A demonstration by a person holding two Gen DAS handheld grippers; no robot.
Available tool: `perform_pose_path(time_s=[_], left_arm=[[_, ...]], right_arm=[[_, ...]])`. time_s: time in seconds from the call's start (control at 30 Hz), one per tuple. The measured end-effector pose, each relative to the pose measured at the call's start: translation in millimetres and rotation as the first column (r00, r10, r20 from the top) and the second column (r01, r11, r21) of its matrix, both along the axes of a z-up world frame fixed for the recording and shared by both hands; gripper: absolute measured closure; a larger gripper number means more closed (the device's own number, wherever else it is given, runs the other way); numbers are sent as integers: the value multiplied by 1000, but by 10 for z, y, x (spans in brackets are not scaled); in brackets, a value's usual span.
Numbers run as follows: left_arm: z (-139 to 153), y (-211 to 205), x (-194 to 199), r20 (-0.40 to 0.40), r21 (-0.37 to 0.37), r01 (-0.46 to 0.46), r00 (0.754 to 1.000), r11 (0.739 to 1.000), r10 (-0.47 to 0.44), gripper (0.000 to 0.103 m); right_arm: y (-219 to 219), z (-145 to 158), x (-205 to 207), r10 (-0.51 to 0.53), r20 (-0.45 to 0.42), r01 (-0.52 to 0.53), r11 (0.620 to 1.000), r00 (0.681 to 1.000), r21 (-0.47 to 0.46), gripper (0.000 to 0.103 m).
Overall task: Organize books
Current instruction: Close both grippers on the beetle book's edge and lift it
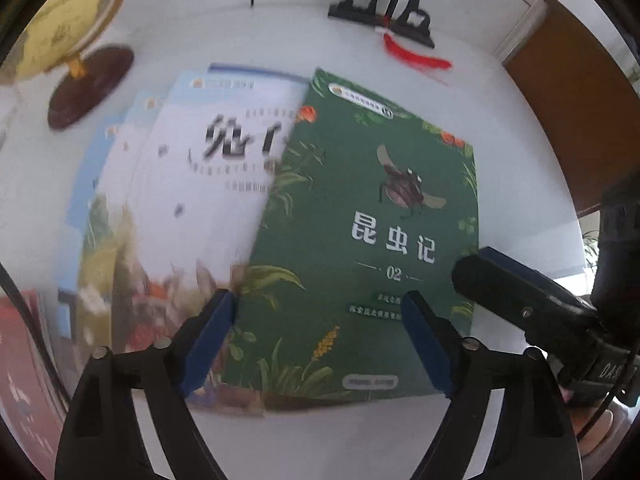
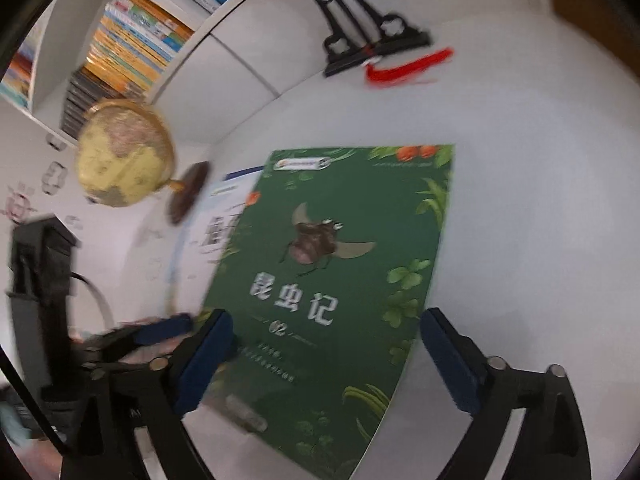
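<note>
Green book [image 1: 360, 240] flat on the white tabletop [image 1: 520, 140], cover up, beetle picture and white title readable from the gripper side. Long axis running away from both grippers toward the black stand [image 1: 384, 12] at the back; top edge far, bottom edge near. In the left wrist view, slightly skewed, far end leaning left. Left part lying over a white-covered book [image 1: 192, 200], itself on a fanned pile of pale blue covers, blurred.

Left gripper [image 1: 320, 300] pointed steeply down at the near end of the green book, jaws spread, nothing pinched. One blue pad at the book's left edge, the other over the cover near the lower right; contact with the cover not possible to tell.

Right gripper [image 2: 326, 316] also spread wide, clamping nothing. Left finger over the lower left of the green book [image 2: 332, 280], right finger beyond its right edge, above bare table. Also visible from the left wrist as a black body just beside the book's right edge.

Yellow globe [image 2: 124, 156] on a dark round base, back left of the books. Red tassel [image 1: 416, 56] lying by the stand's foot. Shelf of upright books [image 2: 132, 40] behind the globe.
</note>
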State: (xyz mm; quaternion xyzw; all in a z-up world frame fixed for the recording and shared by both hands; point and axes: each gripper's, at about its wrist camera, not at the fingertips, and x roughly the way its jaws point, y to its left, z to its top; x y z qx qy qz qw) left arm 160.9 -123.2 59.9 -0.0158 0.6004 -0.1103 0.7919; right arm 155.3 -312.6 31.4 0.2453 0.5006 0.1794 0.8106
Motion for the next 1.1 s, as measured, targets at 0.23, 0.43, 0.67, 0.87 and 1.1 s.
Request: perform_pose_path(time_s=[0.23, 0.43, 0.67, 0.87, 1.1], left_arm=[[-28, 186, -504, -54, 17, -25, 998, 1000, 26, 20], [-201, 764, -853, -201, -136, -299, 942, 945, 269, 21], [-94, 917, -723, -136, -109, -266, 958, 958, 251, 21], [-237, 824, -728, -175, -107, -209, 966, 972, 189, 21], [-246, 824, -835, -83, -42, -173, 982, 984, 169, 33]], right_arm=[[248, 20, -18, 82, -49, -82, 997, 995, 4, 0], [610, -37, -89, 159, -108, -147, 983, 981, 114, 1], [488, -7, -469, 84, -117, -75, 994, 990, 81, 2], [434, -80, -577, 78, -137, -61, 990, 987, 125, 3], [678, -69, -599, 180, -102, -164, 976, 978, 145, 9]])
